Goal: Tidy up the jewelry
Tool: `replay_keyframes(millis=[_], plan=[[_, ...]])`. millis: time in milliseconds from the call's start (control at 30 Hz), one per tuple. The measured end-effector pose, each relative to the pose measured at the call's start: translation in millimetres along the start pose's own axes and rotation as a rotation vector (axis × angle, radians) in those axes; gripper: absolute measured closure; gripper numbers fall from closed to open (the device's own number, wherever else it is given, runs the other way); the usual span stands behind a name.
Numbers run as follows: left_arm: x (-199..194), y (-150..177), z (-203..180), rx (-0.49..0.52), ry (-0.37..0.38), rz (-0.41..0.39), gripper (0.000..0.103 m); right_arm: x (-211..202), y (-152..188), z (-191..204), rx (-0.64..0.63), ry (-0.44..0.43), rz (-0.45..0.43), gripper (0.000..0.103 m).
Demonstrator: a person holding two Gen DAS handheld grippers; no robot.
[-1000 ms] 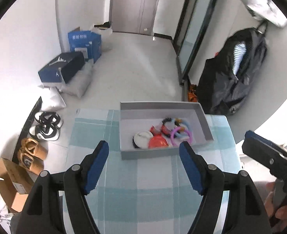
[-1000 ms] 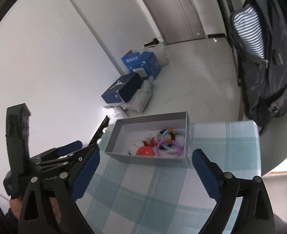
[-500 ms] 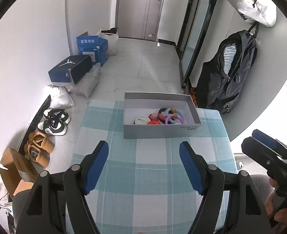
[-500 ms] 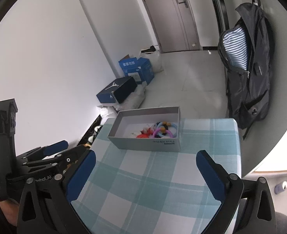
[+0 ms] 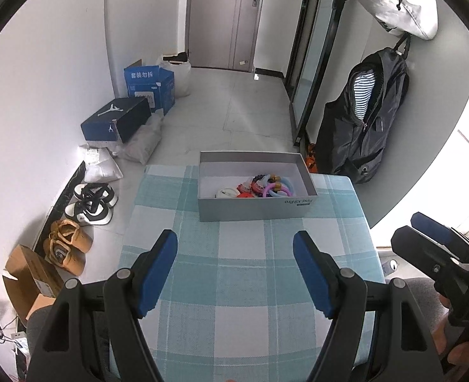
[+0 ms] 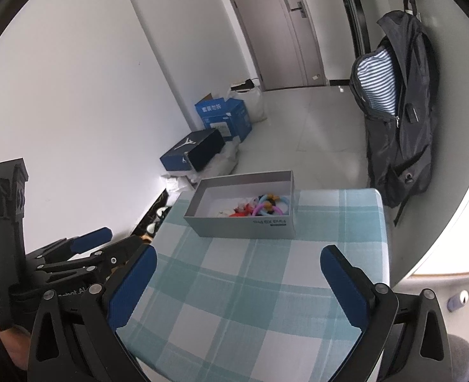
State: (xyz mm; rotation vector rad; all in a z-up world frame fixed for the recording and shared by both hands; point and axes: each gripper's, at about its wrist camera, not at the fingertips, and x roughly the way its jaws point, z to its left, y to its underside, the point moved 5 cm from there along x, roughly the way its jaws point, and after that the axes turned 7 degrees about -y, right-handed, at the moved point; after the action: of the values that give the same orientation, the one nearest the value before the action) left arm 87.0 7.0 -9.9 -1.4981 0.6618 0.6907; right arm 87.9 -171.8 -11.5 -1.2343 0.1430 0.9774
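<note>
A grey cardboard box stands at the far end of a small table with a teal-and-white checked cloth. Inside it lies a heap of colourful jewelry: purple and blue rings, red and white pieces. The box and jewelry also show in the right wrist view. My left gripper is open and empty, over the near part of the table, well short of the box. My right gripper is open and empty, over the table's near right side.
The table is small, with floor on all sides. Shoes and cardboard boxes lie on the floor to the left. A black backpack hangs on the right wall. Shoe boxes stand by the far left wall.
Both grippers have pulled back and up from the box, which now looks smaller and farther away. Both stay open and empty. The jewelry in the box has not moved.
</note>
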Motion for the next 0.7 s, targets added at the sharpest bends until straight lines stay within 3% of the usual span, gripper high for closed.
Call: replay_keyframes(millis=[700], plan=[[4.5, 1.3, 1.5, -0.005, -0.005, 0.000, 0.032, -1.6, 1.9, -2.4, 0.007, 0.003, 0.001, 0.000]])
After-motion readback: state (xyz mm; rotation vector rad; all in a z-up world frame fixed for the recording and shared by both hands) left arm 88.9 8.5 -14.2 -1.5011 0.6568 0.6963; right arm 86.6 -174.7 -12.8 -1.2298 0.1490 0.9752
